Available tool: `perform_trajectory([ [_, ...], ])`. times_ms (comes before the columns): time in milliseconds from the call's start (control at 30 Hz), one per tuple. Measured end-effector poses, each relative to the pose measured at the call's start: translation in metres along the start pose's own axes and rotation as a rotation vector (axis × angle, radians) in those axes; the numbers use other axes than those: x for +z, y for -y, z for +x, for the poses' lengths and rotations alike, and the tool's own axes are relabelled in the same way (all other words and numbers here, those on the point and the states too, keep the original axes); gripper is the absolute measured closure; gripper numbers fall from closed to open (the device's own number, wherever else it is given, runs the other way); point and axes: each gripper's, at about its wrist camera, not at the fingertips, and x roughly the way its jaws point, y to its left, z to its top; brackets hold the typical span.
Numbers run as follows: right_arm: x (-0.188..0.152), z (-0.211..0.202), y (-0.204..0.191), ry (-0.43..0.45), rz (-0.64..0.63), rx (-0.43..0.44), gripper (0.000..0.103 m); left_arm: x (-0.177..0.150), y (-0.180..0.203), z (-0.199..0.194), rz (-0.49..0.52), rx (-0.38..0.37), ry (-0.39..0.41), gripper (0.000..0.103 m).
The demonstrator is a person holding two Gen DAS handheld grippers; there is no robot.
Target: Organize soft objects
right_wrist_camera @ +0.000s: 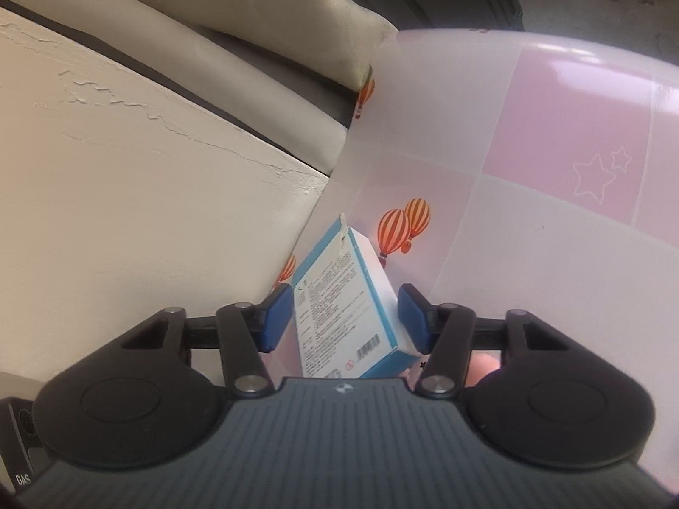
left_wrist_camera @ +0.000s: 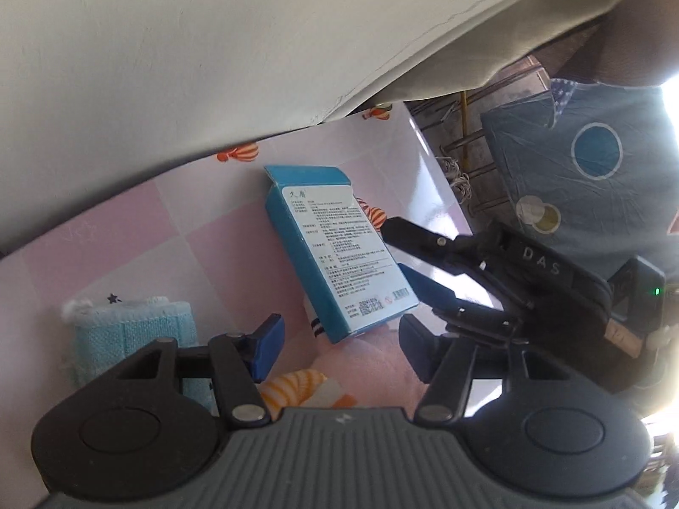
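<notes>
- My right claw (right_wrist_camera: 343,318): blue pads set wide either side of the blue-and-white box (right_wrist_camera: 346,297). The left pad looks to touch the box edge; I cannot tell whether the right pad does. No firm grip confirmed.
- My left claw (left_wrist_camera: 339,348): jaws wide, nothing between them.
- Just beyond the left claw's tips, low down: a pink soft thing (left_wrist_camera: 365,360) with an orange-striped soft piece (left_wrist_camera: 297,384) beside it.
- Left of the left claw: a light blue knitted cloth (left_wrist_camera: 131,335), lying on the pink checked table cover (left_wrist_camera: 178,229).
- Ahead of the left claw: the box, tilted, printed label facing me; the right claw comes in from its right.
- Farther off: a cream cushion (left_wrist_camera: 212,42) above the table.
</notes>
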Motion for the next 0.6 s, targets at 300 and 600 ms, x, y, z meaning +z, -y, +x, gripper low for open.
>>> perform_trajectory([
  [300,-0.005,0.015,0.006,-0.044,0.033,0.028,0.077,0.005,0.002,0.007,0.014,0.046,0.002,0.056],
  [600,-0.005,-0.019,-0.014,0.006,0.019,0.06,0.077,-0.005,0.026,-0.026,0.127,0.028,0.042,0.059],
])
